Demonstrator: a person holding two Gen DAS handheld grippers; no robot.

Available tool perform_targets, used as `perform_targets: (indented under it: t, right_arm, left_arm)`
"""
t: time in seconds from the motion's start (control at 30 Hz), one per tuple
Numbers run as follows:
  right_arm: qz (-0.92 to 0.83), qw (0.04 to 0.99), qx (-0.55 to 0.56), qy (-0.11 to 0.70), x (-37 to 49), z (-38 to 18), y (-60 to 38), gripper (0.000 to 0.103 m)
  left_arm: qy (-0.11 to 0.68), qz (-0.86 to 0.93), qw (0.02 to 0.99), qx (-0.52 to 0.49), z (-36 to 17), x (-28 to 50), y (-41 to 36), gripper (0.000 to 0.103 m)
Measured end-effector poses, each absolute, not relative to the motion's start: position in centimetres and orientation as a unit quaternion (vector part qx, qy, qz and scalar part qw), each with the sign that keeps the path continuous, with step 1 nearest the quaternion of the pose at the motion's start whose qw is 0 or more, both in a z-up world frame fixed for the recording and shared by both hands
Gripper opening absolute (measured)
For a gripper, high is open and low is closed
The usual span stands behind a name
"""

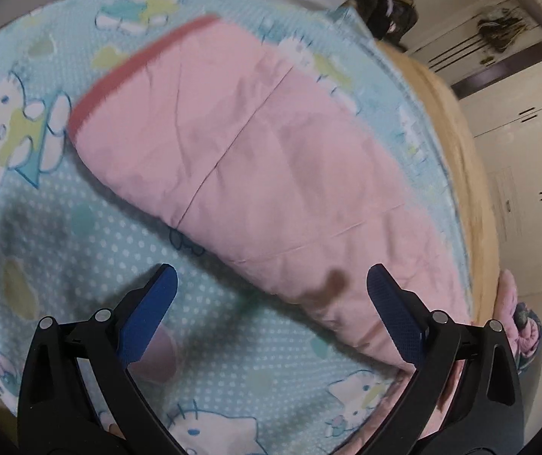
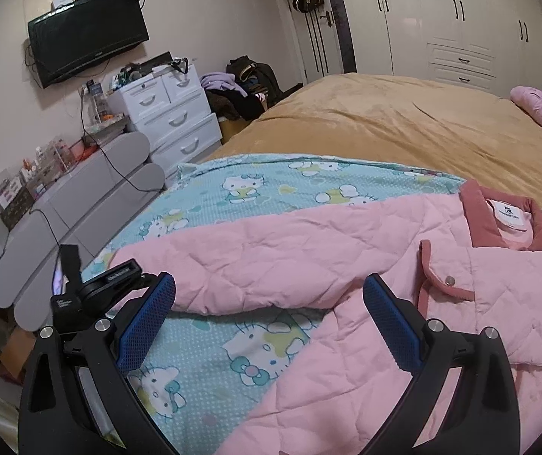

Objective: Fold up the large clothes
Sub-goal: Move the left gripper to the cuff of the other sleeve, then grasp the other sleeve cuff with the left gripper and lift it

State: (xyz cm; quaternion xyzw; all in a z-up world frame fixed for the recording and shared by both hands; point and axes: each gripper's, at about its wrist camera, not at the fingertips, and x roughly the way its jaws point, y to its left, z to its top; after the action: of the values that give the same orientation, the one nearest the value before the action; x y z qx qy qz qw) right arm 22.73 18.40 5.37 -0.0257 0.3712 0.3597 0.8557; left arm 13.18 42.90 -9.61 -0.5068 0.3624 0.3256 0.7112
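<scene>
Both jaws of the left gripper [image 1: 271, 295] are seen spread wide, with nothing held between the blue pads [image 1: 146, 322]. From the left wrist, a pink sleeve [image 1: 256, 167] is seen lying on the blue cartoon sheet [image 1: 62, 235], running from its dark red cuff [image 1: 134, 64] at 11 o'clock down to 4 o'clock, where it passes behind the right-hand pad. The left-hand pad is held over bare sheet, apart from the sleeve. A tan cover [image 1: 456, 125] is seen beyond the sheet at 2 o'clock, and white wardrobes [image 1: 536, 144] at 3 o'clock. This view is blurred.

From the right wrist, the right gripper [image 2: 269, 295] is likewise seen with its jaws wide apart and empty. A pink quilted jacket [image 2: 403, 265] is spread flat on the sheet [image 2: 233, 189], filling the frame from centre to 4 o'clock. Its dark red collar [image 2: 477, 214] is seen at 2 o'clock, with a white label [image 2: 508, 214] inside. One sleeve [image 2: 240, 261] is stretched from the body toward 9 o'clock, just beyond the pads. The tan cover [image 2: 384, 121] lies at 1 o'clock. A wall television [image 2: 89, 34] is seen at 11 o'clock, white drawers [image 2: 172, 113] below it, and wardrobes [image 2: 460, 19] at 1 o'clock.
</scene>
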Motion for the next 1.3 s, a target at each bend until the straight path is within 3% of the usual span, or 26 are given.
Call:
perform_targets:
  t: [0.3, 0.33, 0.53, 0.87, 0.93, 1.3]
  right_arm:
    - [0.334, 0.861, -0.005, 0.384, 23.6, 4.2, 15.4, 0.099]
    - [0.331, 0.861, -0.004, 0.386, 23.8, 4.0, 15.0, 0.099]
    - [0.313, 0.863, 0.012, 0.396, 24.2, 2.9, 12.8, 0.099]
    - [0.291, 0.866, 0.033, 0.405, 24.4, 2.2, 9.1, 0.099]
    - [0.288, 0.868, 0.036, 0.404, 24.3, 2.2, 8.3, 0.099]
    - [0.264, 0.876, 0.069, 0.399, 24.1, 2.2, 3.7, 0.099]
  left_arm:
    - [0.291, 0.354, 0.733, -0.503, -10.4, 13.5, 44.1, 0.091]
    - [0.284, 0.358, 0.745, -0.486, -10.0, 13.8, 44.0, 0.079]
    - [0.272, 0.347, 0.779, -0.446, -8.7, 14.3, 44.0, 0.046]
    - [0.158, 0.289, 0.853, -0.405, -1.0, 12.7, 42.1, 0.030]
    - [0.138, 0.279, 0.860, -0.403, 0.3, 12.4, 41.6, 0.020]
    - [0.106, 0.235, 0.900, -0.352, 4.9, 13.6, 37.9, 0.016]
